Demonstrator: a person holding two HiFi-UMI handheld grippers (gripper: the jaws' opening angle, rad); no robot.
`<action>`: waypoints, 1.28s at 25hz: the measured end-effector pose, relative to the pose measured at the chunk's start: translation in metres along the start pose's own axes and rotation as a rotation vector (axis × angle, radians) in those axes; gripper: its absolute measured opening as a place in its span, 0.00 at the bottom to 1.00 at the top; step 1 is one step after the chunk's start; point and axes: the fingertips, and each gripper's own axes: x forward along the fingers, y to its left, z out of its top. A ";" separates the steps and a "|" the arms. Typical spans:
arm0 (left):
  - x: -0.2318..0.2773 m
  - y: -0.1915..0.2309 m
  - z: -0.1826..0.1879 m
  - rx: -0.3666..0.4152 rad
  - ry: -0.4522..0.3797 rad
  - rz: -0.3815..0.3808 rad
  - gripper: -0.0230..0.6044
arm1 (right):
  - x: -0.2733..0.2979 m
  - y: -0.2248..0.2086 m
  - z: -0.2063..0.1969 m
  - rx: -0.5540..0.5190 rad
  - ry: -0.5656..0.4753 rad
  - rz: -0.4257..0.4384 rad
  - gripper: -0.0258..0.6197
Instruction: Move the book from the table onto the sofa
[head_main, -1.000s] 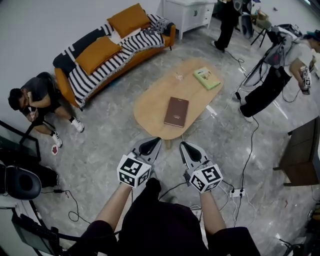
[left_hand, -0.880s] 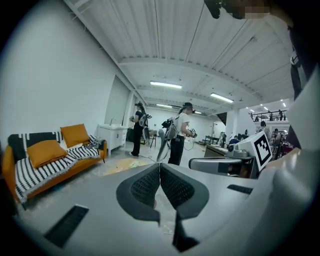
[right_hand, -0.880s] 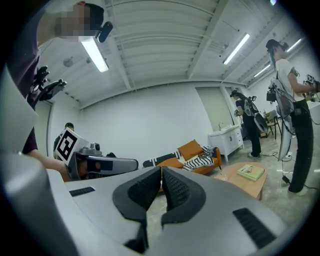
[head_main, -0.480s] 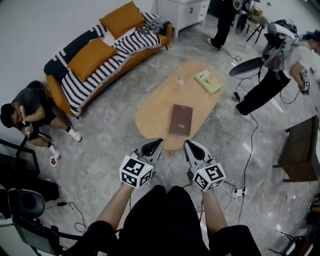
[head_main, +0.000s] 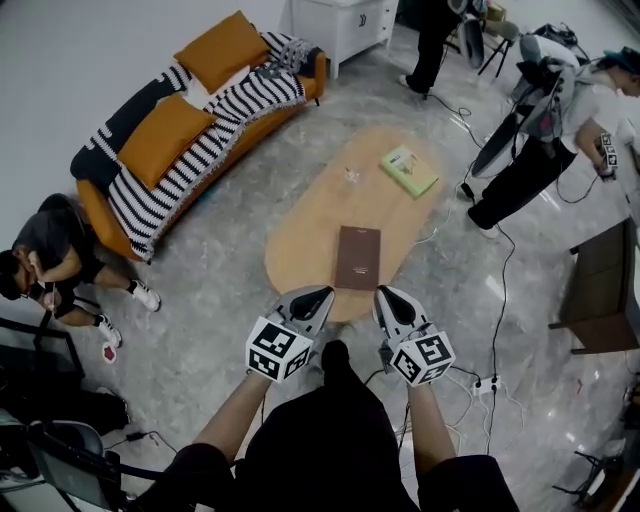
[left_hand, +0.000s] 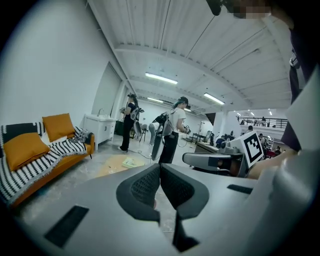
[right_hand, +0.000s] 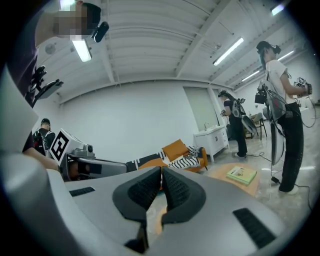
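Tip for the reach: left gripper (head_main: 323, 293) and right gripper (head_main: 384, 293) both have jaws squeezed together on nothing, the brown book (head_main: 357, 257) lies flat on the table (head_main: 300, 235) at 12 o'clock from them, sofa (head_main: 94, 203) at 10, so I'd open up before its near edge.

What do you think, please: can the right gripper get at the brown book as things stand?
Probably yes. The brown book lies flat and uncovered at the near end of the table, ahead of the right gripper, with nothing between them. Its jaws are shut and would have to open first.
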 end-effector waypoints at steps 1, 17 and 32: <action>0.006 0.004 0.002 0.002 0.006 -0.009 0.06 | 0.005 -0.006 0.001 0.004 -0.001 -0.009 0.08; 0.137 0.077 0.024 0.017 0.155 -0.083 0.06 | 0.081 -0.130 0.004 0.147 0.022 -0.102 0.08; 0.201 0.122 -0.018 0.010 0.310 -0.262 0.06 | 0.115 -0.188 -0.045 0.283 0.050 -0.290 0.08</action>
